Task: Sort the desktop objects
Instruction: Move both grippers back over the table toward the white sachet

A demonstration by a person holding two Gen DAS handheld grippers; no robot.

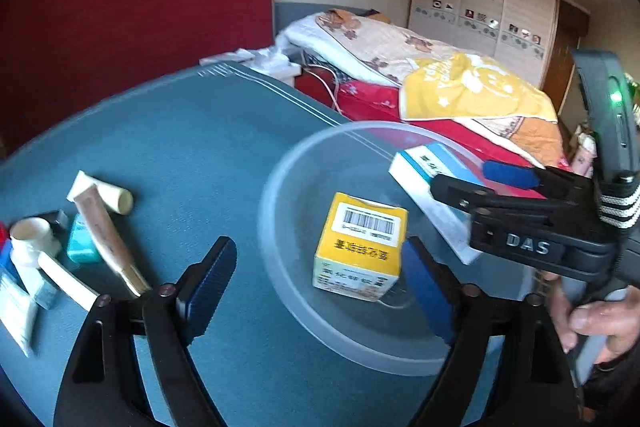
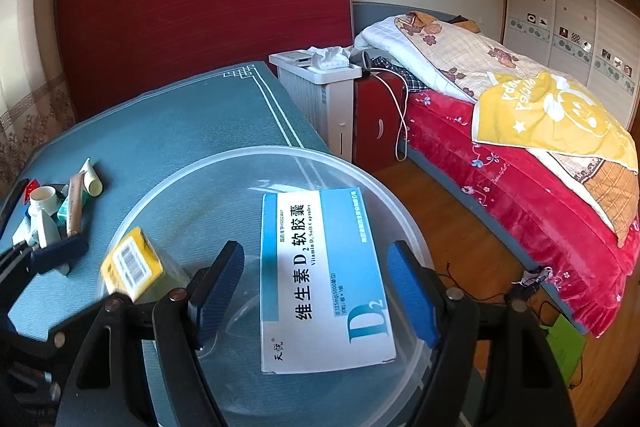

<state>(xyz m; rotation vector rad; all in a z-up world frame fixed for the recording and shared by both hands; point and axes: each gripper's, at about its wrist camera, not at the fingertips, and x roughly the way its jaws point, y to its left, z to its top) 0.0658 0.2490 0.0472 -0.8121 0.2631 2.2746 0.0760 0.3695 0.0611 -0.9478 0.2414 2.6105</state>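
Note:
A clear plastic bowl [image 1: 276,171] [image 2: 240,155] sits on the teal table mat. A yellow carton with a barcode [image 1: 360,243] [image 2: 132,263] stands inside it. My left gripper [image 1: 320,251] straddles the carton, open, with a gap at each pad. A white and blue vitamin D2 box [image 2: 320,279] [image 1: 420,199] lies tilted over the bowl's right side. My right gripper [image 2: 316,247] [image 1: 460,177] hovers over that box, open, its pads clear of both long edges. A hand [image 1: 592,319] holds the right gripper's grip.
Several tubes, a white jar and small boxes [image 1: 100,227] [image 2: 60,207] lie heaped at the mat's left. Past the table's right edge stand a white heater [image 2: 320,87], a red nightstand [image 2: 376,123] and a bed [image 2: 520,147]. Bare mat [image 1: 180,147] stretches behind the bowl.

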